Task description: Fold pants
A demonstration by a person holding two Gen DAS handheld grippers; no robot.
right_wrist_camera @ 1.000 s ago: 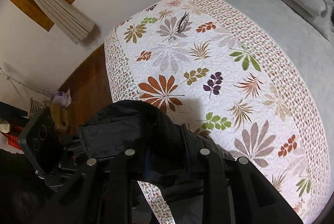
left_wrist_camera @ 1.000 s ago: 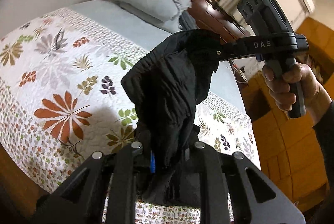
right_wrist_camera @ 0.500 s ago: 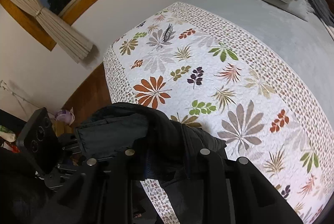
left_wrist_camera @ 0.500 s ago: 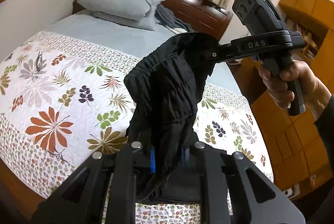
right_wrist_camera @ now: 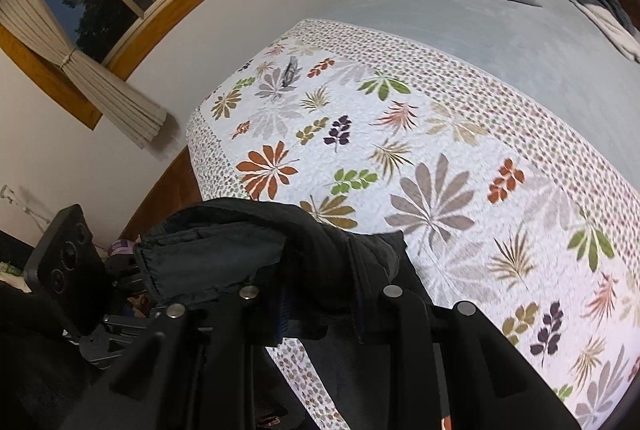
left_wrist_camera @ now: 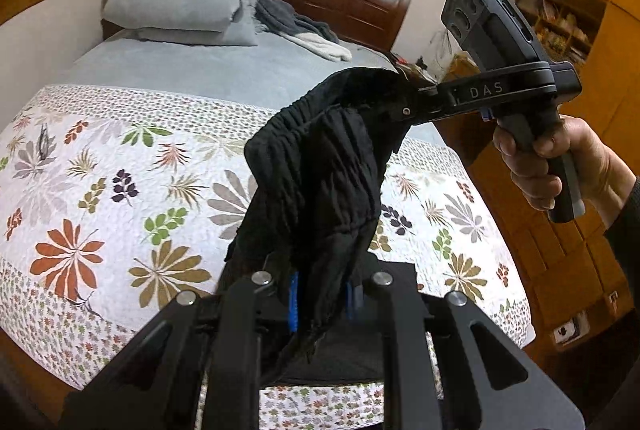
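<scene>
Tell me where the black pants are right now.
The black pants hang in the air above the floral quilt, pinched between the left gripper and the right gripper.

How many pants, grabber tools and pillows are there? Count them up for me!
Black pants: 1
Grippers: 2, the left gripper and the right gripper, both clamped on the pants
Grey pillows: 2, stacked at the head of the bed
Total: 5
</scene>
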